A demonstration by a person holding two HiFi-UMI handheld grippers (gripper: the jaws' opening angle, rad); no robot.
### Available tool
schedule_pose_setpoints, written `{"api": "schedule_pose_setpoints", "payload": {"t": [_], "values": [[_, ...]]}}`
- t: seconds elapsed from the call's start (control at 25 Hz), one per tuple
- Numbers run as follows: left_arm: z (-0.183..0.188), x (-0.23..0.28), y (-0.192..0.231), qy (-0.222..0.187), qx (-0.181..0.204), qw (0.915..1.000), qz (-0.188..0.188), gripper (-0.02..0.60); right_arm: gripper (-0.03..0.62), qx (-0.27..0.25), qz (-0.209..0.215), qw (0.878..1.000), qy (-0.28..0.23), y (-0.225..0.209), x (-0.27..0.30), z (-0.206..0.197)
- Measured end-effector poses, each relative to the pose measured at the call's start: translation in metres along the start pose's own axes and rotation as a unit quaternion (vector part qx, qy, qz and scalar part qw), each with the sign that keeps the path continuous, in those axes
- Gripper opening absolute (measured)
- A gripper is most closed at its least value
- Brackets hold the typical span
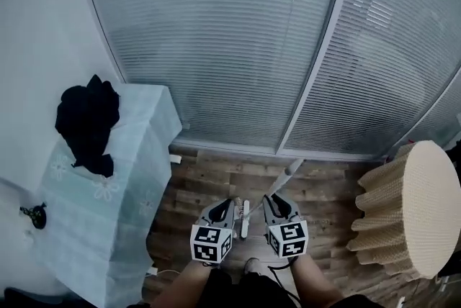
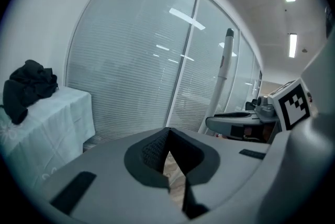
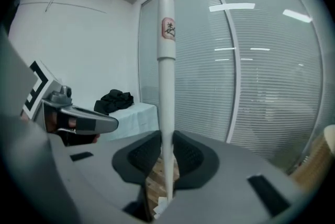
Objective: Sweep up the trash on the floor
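Broom handle, near upright, top toward glass wall, pinched by right gripper, left gripper fingers together.

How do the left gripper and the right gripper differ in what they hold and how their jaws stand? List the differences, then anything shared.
The right gripper is clamped on a white pole; the left gripper holds nothing. The right gripper's jaws are kept apart by the pole between them; the left gripper's jaws meet at their tips. Shared: both are grey and sit side by side above the wooden floor.
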State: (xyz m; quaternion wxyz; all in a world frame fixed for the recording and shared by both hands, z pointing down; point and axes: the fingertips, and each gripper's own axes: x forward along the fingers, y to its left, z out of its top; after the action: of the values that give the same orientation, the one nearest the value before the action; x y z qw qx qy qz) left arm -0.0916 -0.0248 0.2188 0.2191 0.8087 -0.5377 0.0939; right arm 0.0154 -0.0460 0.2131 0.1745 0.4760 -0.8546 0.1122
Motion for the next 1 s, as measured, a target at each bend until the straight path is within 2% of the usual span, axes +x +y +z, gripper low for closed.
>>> {"api": "schedule_pose_setpoints", "payload": {"t": [0.24, 0.4, 0.64, 0.72, 0.8, 0.92, 1.0], "values": [[0.054, -0.011, -0.030, -0.022, 0.037, 0.9990, -0.013, -0.005, 0.081, 0.036, -0.025, 0.998, -0.038, -0.018, -0.025, 0.059], [0.096, -0.013, -0.037, -0.056, 0.061, 0.9963, -0.023, -0.005, 0.081, 0.026, -0.039, 0.996, -0.071, -0.029, -0.036, 0.105], [0.130, -0.026, -0.036, -0.084, 0.092, 0.9922, -0.005, -0.005, 0.081, 0.010, -0.043, 0.993, -0.109, -0.029, -0.047, 0.144], [0.132, -0.024, -0.031, -0.082, 0.085, 0.9930, 0.009, -0.005, 0.081, 0.008, -0.045, 0.992, -0.115, -0.031, -0.046, 0.149], [0.131, -0.022, -0.026, -0.077, 0.055, 0.9954, 0.017, -0.005, 0.081, 0.008, -0.045, 0.992, -0.114, -0.034, -0.044, 0.151], [0.131, -0.021, -0.022, -0.075, 0.013, 0.9971, 0.008, -0.005, 0.081, 0.010, -0.044, 0.992, -0.115, -0.037, -0.041, 0.153], [0.132, -0.020, -0.020, -0.078, 0.007, 0.9969, 0.004, -0.005, 0.081, 0.012, -0.045, 0.992, -0.119, -0.038, -0.041, 0.154]]}}
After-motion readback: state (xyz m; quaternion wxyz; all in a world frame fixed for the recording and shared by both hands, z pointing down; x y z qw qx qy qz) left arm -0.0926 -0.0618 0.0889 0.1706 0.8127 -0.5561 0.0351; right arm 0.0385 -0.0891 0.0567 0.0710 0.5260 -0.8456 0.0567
